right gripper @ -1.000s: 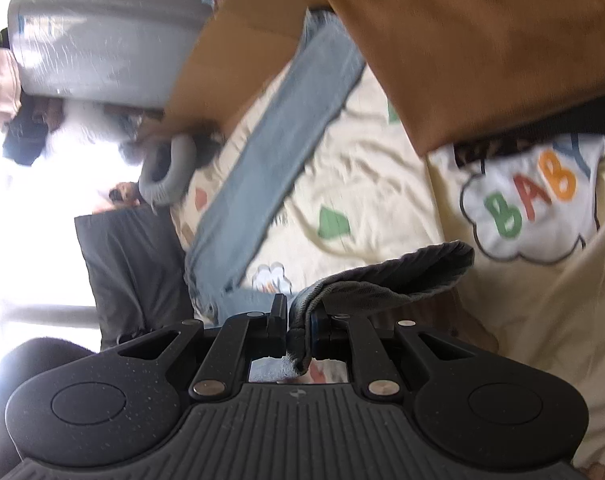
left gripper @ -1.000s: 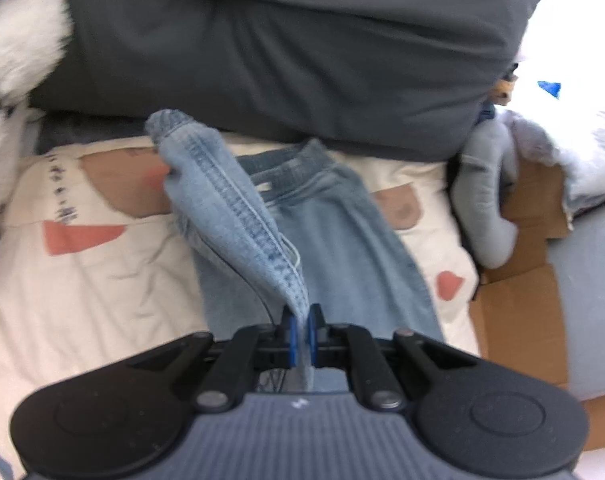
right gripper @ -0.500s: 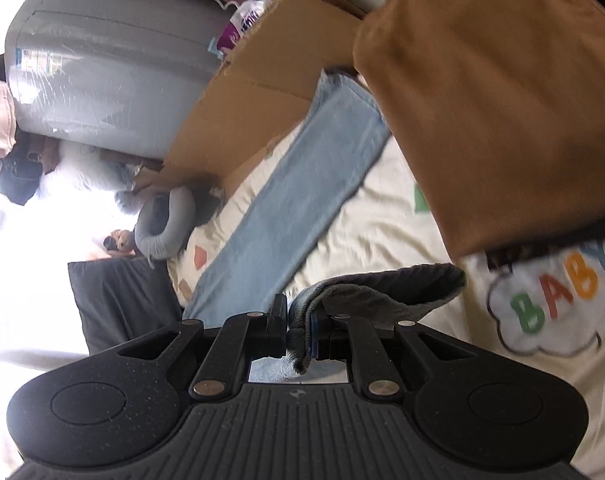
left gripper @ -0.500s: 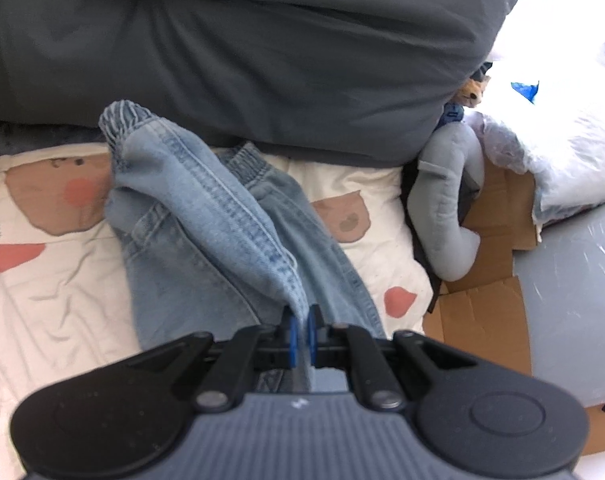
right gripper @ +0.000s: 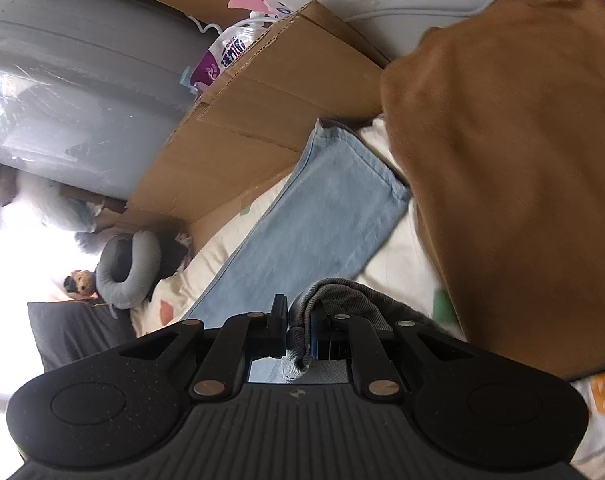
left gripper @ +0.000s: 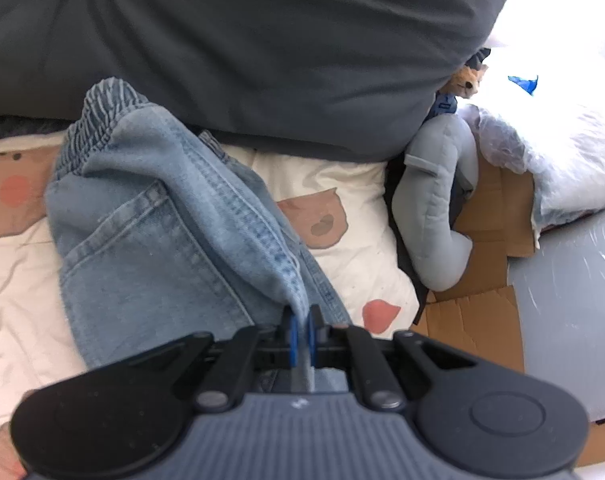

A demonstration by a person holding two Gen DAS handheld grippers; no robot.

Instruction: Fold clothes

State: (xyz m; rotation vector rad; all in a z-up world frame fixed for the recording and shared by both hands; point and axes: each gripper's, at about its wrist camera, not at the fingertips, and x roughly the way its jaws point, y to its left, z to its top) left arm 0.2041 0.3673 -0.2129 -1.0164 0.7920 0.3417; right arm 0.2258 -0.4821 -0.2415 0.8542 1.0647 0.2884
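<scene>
Gripping one jeans (left gripper: pixel 150 216): two tools (left gripper: pixel 301 330) (right gripper: pixel 296 334).

Your left wrist view burns out to pure white in its upper right corner, where daylight floods over the plastic-wrapped bundle (left gripper: pixel 550 160). Your right wrist view blows out the same way along its left edge. Both bend strongly at the rims. The jeans (right gripper: pixel 322 216) and brown garment (right gripper: pixel 514 184) smear with motion blur; the dark pillow (left gripper: pixel 242 48) reads flat and dim.
</scene>
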